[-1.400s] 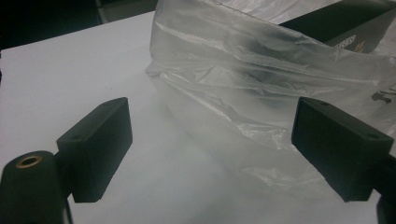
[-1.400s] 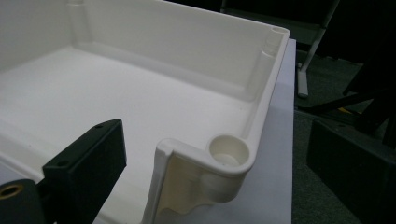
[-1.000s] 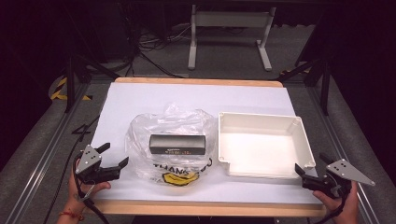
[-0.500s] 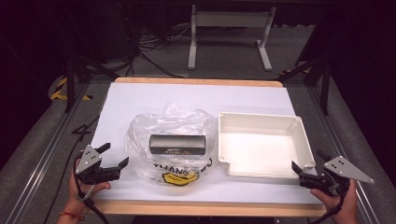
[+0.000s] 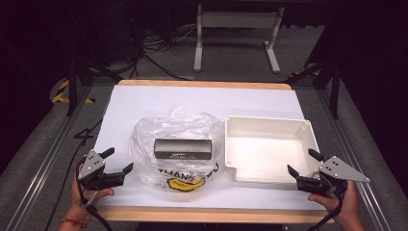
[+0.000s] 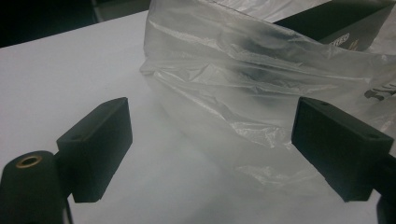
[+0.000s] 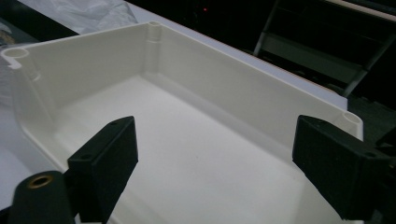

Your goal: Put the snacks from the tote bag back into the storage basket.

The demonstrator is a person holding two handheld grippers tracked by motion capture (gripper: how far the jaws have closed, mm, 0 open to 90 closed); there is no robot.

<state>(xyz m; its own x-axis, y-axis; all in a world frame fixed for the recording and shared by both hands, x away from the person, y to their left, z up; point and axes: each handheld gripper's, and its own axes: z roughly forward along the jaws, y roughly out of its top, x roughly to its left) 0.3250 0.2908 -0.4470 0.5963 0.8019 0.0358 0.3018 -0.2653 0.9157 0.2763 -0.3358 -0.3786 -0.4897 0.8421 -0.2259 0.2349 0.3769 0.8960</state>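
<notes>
A clear plastic bag with a yellow print lies at the table's middle, and a black box rests in it. To its right stands an empty white tray. My left gripper is open beside the bag's left edge, apart from it. In the left gripper view the bag and the box lie ahead of the open left gripper. My right gripper hovers open at the tray's near right corner. Its jaws have just been closing, with nothing between them. The right gripper looks into the tray.
White paper covers the wooden table, with bare room along the back. A metal stand and cables lie on the floor beyond. Metal rails run along both sides of the table.
My right gripper has moved left and slightly up, over the tray's near right corner, and its jaws stand a little narrower. The left gripper, bag and box have not moved.
</notes>
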